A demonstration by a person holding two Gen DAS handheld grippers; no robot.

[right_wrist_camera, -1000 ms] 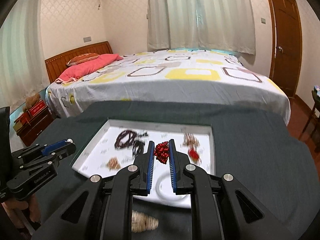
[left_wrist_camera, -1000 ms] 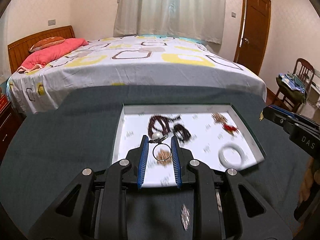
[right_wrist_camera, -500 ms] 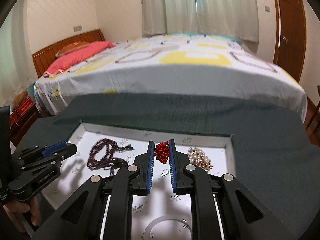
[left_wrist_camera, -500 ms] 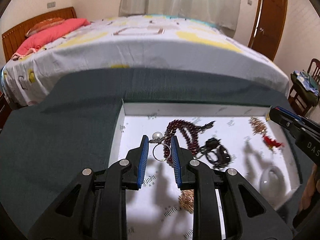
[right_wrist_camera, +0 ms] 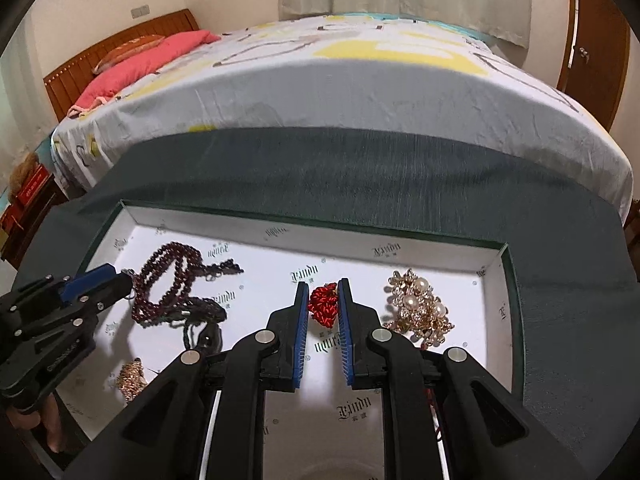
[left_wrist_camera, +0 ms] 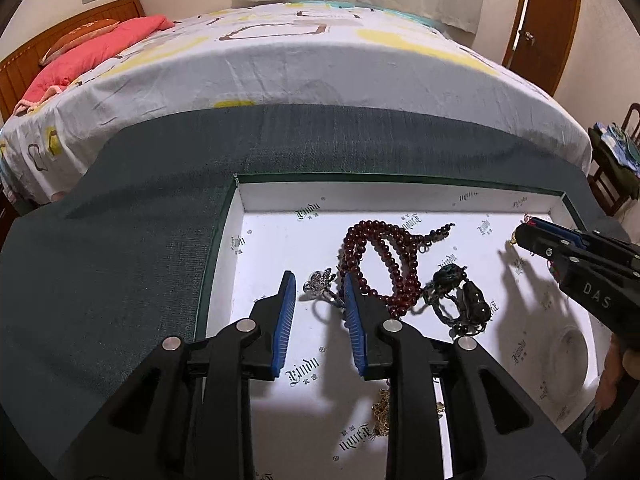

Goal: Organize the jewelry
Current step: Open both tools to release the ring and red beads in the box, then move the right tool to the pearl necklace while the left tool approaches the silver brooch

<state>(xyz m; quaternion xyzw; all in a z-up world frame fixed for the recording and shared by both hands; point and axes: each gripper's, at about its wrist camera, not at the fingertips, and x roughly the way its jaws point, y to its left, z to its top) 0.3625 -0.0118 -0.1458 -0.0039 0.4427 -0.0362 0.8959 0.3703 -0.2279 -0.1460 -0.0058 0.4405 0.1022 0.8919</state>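
The left gripper (left_wrist_camera: 320, 294), jaws just opening, straddles a silver ring (left_wrist_camera: 320, 286) without clamping it. The right gripper (right_wrist_camera: 323, 304) stays clamped on a red knot (right_wrist_camera: 322, 303), with bare tray floor (right_wrist_camera: 280, 264) ahead.

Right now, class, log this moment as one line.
left gripper: opening, ring between jaws | right gripper: shut on red knot | over tray

The white floor of the tray (left_wrist_camera: 276, 240) carries a repeated dark-green blackletter logo that seems to read "Xindu", with two small characters under it too small to read. The black body of the right gripper (left_wrist_camera: 520, 236), seen from the left wrist, bears the grey letters "DAS".
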